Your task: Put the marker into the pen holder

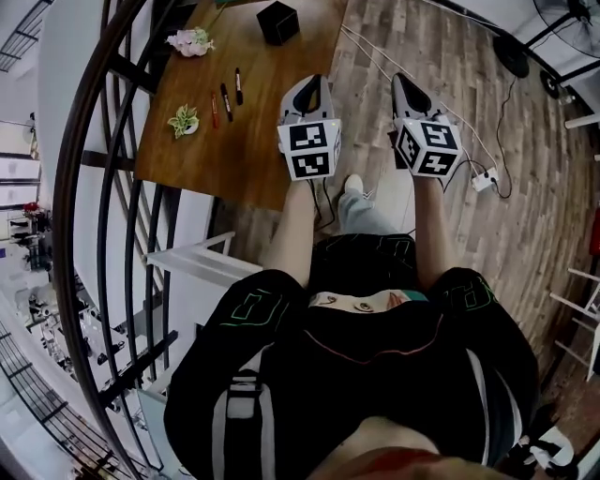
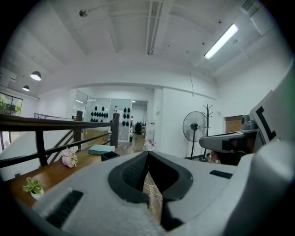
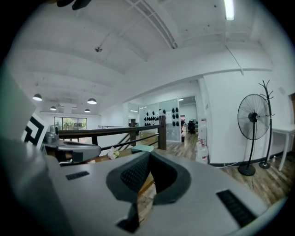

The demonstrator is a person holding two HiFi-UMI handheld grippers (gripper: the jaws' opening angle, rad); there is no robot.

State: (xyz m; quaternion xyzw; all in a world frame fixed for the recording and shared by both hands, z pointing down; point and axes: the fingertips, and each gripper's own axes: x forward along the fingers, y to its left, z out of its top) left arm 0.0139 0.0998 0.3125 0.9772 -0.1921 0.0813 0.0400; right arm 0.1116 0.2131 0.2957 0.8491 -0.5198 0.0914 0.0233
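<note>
Head view, looking steeply down: the person stands at the near edge of a brown wooden table. The left gripper and right gripper are held side by side, the left over the table's near right corner and the right over the plank floor beyond its edge. Three slim markers lie close together, roughly parallel, in the middle of the table, well apart from both grippers. The square black pen holder stands at the far end. A small green plant in a white pot sits just left of the markers, and a pink flower bunch lies at the far left edge. A dark curved metal railing runs along the table's left side.

The left gripper view gives what the head camera cannot: the left gripper has its dark pads meeting at the tips, with nothing between them. The plant and the flowers show here, plus a dark box that is probably the pen holder, but no markers.

The right gripper view shows the right gripper likewise closed tip to tip and empty, and a black standing pedestal fan that the head view barely catches.
</note>
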